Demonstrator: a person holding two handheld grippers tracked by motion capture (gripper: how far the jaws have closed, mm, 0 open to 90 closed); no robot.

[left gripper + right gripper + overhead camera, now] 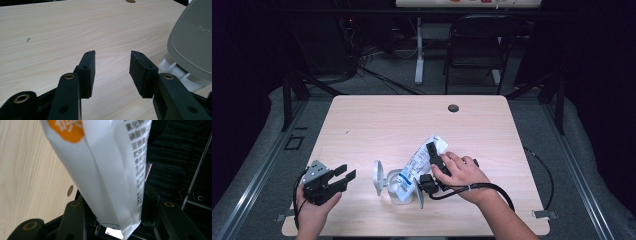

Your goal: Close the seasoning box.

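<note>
A white bag (412, 172) with blue print leans with its lower end in a white container (396, 192) near the table's front edge. The container's lid (378, 177) stands open at its left. My right gripper (426, 162) is shut on the bag across its middle. In the right gripper view the bag (107, 170), with an orange mark and dark print, runs up between the jaws of the right gripper (113, 202). My left gripper (347, 172) stays open and holds nothing, to the left of the container. In the left gripper view the left gripper (112, 53) points over bare wood, with the grey lid (192, 37) at the right.
The light wooden table (412, 115) has a dark round cable hole (453, 108) at its far middle. A black chair (477, 45) and a white table leg (419, 50) stand on the floor behind. A cable (492, 192) trails from the right gripper.
</note>
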